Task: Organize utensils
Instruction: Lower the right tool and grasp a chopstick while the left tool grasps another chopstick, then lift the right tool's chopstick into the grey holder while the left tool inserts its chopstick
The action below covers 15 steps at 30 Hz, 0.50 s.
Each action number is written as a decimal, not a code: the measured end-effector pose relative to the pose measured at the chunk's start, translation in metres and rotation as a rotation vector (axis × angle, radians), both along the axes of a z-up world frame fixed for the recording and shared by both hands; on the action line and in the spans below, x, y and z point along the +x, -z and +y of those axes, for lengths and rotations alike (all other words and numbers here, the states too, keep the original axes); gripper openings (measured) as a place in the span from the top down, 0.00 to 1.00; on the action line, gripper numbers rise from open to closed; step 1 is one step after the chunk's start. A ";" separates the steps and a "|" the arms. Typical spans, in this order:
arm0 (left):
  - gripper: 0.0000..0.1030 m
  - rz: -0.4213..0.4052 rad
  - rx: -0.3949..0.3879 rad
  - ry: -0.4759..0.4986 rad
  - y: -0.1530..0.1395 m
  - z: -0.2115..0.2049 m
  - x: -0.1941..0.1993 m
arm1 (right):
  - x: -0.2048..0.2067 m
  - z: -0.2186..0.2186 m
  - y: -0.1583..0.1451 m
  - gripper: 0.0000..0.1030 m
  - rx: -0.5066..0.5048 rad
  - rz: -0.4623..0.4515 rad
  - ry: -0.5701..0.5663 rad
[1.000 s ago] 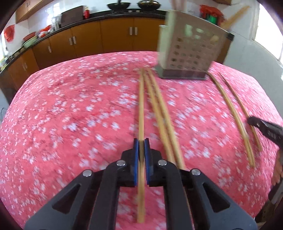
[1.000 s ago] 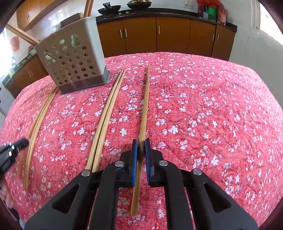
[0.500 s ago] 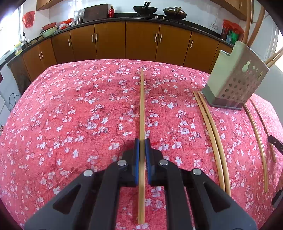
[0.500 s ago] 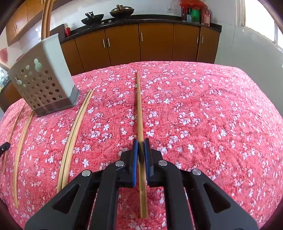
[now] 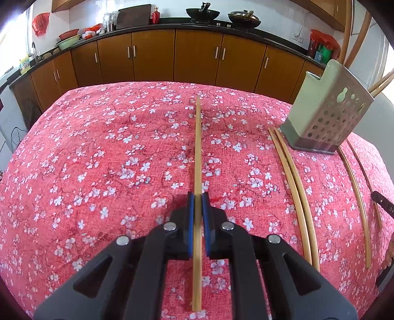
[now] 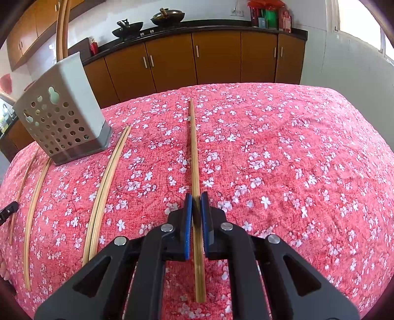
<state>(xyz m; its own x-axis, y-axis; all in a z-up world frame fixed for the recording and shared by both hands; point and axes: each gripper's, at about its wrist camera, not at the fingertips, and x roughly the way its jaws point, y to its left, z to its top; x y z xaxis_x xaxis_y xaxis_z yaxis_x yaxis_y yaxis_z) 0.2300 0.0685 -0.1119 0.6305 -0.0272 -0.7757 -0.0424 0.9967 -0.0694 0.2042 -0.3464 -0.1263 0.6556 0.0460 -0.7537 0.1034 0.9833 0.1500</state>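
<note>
My left gripper point(image 5: 197, 197) is shut on a bamboo chopstick point(image 5: 197, 147) that points straight ahead above the red flowered tablecloth point(image 5: 98, 160). My right gripper point(image 6: 196, 198) is shut on another chopstick point(image 6: 193, 147), held the same way. The grey perforated utensil holder point(image 5: 327, 118) stands to the right in the left wrist view and to the left in the right wrist view point(image 6: 61, 123), with chopsticks standing in it. A pair of chopsticks point(image 5: 293, 192) lies beside the holder, also in the right wrist view point(image 6: 106, 187). Two more chopsticks point(image 5: 354, 192) lie past it.
Brown kitchen cabinets point(image 5: 152, 59) with a black counter run behind the table, with woks point(image 5: 203, 12) on top. The table's edges curve away on all sides. The tip of the other gripper shows at the right edge point(image 5: 383, 204) and at the left edge point(image 6: 7, 211).
Both grippers have lifted their chopsticks off the cloth and swung apart: the holder has shifted to the right in the left view and to the left in the right view.
</note>
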 end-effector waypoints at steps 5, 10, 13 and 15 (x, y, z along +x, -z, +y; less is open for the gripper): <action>0.90 0.001 0.013 0.026 0.000 -0.005 -0.004 | -0.009 0.013 -0.001 0.92 0.014 -0.002 -0.077; 0.91 0.004 0.020 0.054 0.000 -0.010 -0.008 | -0.009 0.010 -0.001 0.92 0.026 -0.001 -0.077; 0.89 0.005 0.042 0.059 0.000 -0.012 -0.011 | -0.010 0.009 0.000 0.92 0.020 0.000 -0.076; 0.89 0.005 0.044 0.058 0.000 -0.012 -0.013 | -0.008 0.012 -0.001 0.92 0.017 0.001 -0.075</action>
